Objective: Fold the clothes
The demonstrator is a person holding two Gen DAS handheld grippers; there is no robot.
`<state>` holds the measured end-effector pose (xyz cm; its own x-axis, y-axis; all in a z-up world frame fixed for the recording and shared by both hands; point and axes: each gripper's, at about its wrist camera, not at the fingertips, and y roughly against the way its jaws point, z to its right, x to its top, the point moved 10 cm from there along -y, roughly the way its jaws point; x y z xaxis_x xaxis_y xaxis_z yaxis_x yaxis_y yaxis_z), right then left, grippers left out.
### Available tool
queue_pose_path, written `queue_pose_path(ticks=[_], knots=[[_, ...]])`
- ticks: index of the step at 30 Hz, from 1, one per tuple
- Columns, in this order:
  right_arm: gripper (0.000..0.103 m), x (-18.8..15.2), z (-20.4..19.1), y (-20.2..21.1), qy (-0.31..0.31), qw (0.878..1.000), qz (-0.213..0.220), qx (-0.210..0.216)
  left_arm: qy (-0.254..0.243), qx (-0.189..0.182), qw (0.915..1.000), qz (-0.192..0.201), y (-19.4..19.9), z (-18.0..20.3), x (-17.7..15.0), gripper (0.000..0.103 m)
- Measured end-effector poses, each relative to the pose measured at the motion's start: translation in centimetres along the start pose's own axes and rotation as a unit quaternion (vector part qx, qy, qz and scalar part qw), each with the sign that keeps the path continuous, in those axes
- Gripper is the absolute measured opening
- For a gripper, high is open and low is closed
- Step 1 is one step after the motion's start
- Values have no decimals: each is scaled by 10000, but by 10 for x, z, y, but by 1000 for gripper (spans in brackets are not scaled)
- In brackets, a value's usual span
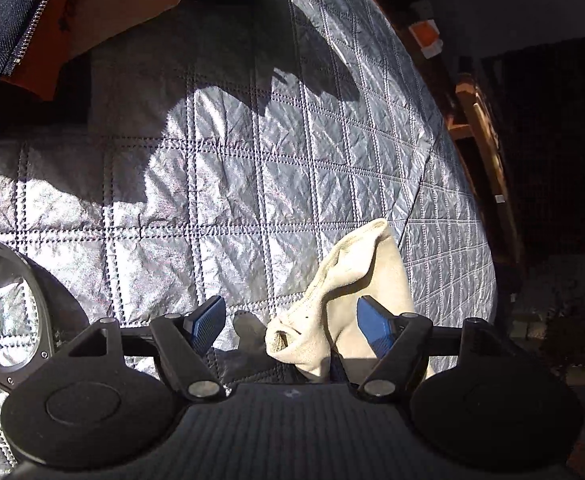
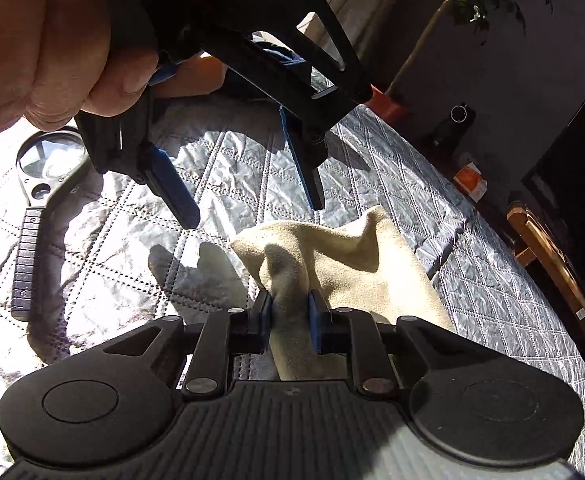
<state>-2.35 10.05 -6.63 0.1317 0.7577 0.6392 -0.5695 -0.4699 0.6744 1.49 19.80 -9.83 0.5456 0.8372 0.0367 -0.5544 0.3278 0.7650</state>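
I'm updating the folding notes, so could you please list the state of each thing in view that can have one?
Cloth: bunched, part lifted off the quilt, pinched by the right gripper.
Right gripper: shut on the cloth.
Left gripper: open, cloth between its fingers but not pressed.
Magnifier: lying flat on the quilt, untouched.
Quilt: spread flat, wrinkled.

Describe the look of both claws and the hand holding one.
Both claws are matte black plastic with blue ribbed pads. The right claw has round disc housings, silver pivot pins and a ribbed centre plate; the left claw matches. The hand is bare, no glove or sleeve visible.
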Motion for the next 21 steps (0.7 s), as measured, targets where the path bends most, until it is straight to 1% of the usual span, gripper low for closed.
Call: queue_pose_path(ticks=[3,6,12,15,17,18,19,20,21], knots=[[23,2,1,5,-169,9998,41,14,274,-72,9995,-172,-11,-4,-7,71],[23,4,-1,9,-188,9998,73,74,377,-189,9990,-132,-16,0,-6,74],[23,3,3,13,-346,9992,121,155,409,-432,9979,-246,-34,24,-12,74],[23,3,6,15,-443,9987,182,184,348,-418,9982,-242,-43,34,-15,73],[23,1,9,18,-577,9978,212,232,369,-336,9986,-184,-47,36,-15,70],[29,-1,11,20,-659,9973,208,265,396,-295,9986,-169,-50,36,-15,65],[35,-3,14,22,-746,9966,224,285,422,-254,9987,-153,-52,36,-15,63],[36,-5,19,27,-846,9956,281,276,435,-239,9987,-125,-52,35,-14,62],[37,-7,24,33,-959,9945,339,258,446,-227,9987,-96,-52,35,-14,56]])
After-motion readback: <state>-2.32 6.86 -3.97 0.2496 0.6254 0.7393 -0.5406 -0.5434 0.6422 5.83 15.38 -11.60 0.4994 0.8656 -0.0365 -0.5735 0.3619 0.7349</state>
